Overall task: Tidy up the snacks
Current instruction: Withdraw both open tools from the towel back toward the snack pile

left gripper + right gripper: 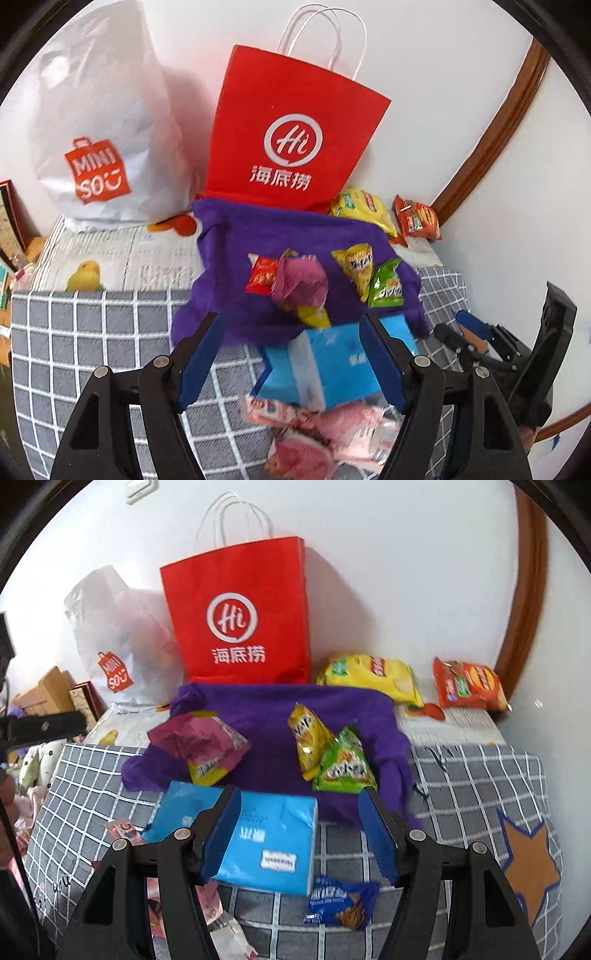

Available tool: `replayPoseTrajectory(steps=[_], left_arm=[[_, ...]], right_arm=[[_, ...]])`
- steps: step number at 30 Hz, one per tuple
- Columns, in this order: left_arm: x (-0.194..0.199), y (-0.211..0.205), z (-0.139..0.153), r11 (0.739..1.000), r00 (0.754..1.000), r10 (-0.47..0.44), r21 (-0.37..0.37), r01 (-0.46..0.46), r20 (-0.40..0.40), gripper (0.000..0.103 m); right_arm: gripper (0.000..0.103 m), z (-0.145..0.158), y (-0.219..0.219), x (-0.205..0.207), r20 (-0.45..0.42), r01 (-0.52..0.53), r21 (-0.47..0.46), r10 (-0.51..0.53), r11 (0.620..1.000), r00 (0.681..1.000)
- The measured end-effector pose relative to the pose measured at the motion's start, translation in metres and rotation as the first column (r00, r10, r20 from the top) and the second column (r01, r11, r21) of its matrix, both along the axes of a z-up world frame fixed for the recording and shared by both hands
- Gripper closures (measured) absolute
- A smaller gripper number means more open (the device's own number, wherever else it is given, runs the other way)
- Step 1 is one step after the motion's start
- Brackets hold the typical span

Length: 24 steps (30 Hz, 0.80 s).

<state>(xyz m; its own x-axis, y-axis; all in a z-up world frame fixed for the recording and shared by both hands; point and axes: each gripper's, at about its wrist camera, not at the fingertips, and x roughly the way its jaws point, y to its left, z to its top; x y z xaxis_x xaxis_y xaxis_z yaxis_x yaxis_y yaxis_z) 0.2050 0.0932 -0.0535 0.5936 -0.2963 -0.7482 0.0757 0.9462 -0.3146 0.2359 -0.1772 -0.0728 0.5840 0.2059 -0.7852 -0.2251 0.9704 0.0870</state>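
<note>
Left wrist view: the left gripper (291,354) has its jaws wide apart, holding nothing, over a blue tissue pack (325,369) on the grey checked bedspread (92,332). At 6 o'clock from the pack lies a blurred heap of pink packets (325,432). At 12 o'clock a purple cloth (236,243) carries a red snack packet (263,276), a pink-and-yellow bag (303,286), a yellow triangular bag (355,266) and a green bag (387,286). Behind the cloth a red paper bag (291,125) stands against the wall, with a white MINISO bag (99,122) at its 9 o'clock. The right gripper (476,339) shows at 3 o'clock; whether its jaws are apart cannot be told here

Right wrist view: the right gripper (301,830) has its jaws wide apart and empty, the left finger overlapping the tissue pack (273,845). A blue biscuit packet (341,904) lies at 6 o'clock. A yellow chip bag (373,677) and an orange chip bag (469,685) lie at 1 o'clock, beside the wall
</note>
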Motion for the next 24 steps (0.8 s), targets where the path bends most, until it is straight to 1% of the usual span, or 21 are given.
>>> replayPoseTrajectory(steps=[3,4,6,13,15,17,19,21,24], left_arm=[[-0.015,0.002,-0.008,0.999,1.000,0.005,0.035,-0.005,-0.010,0.029],[-0.019,0.003,-0.011,0.999,1.000,0.013,0.043,-0.012,-0.012,0.029],[-0.027,0.007,-0.018,0.998,0.999,0.031,0.050,-0.030,-0.024,0.029],[-0.047,0.014,-0.044,0.998,0.993,0.056,0.034,-0.053,-0.104,0.029],[-0.051,0.013,-0.049,0.998,0.992,0.056,0.027,-0.053,-0.117,0.029],[-0.055,0.012,-0.053,0.998,0.991,0.054,0.021,-0.052,-0.124,0.029],[-0.060,0.011,-0.056,0.999,0.991,0.052,0.022,-0.050,-0.127,0.029],[-0.064,0.010,-0.060,0.998,0.991,0.055,0.028,-0.051,-0.123,0.029],[-0.068,0.010,-0.067,0.998,0.991,0.060,0.026,-0.057,-0.123,0.029]], right_arm=[[0.037,-0.005,-0.003,-0.007,-0.041,0.001,0.034,0.001,0.999,0.999],[0.037,-0.008,-0.003,-0.010,-0.074,-0.006,0.054,0.010,0.999,0.997],[0.037,-0.012,-0.003,-0.015,-0.112,-0.012,0.087,0.022,0.996,0.993],[0.037,-0.025,0.005,-0.051,-0.151,-0.079,0.136,0.100,0.987,0.984],[0.037,-0.029,0.009,-0.062,-0.150,-0.110,0.111,0.126,0.988,0.981],[0.037,-0.033,0.010,-0.070,-0.136,-0.110,0.043,0.115,0.993,0.984],[0.037,-0.039,0.002,-0.072,-0.132,-0.083,0.008,0.084,0.996,0.988],[0.037,-0.048,-0.011,-0.069,-0.136,-0.035,-0.016,0.032,0.999,0.990],[0.037,-0.061,-0.030,-0.060,-0.139,0.022,-0.009,-0.023,1.000,0.990]])
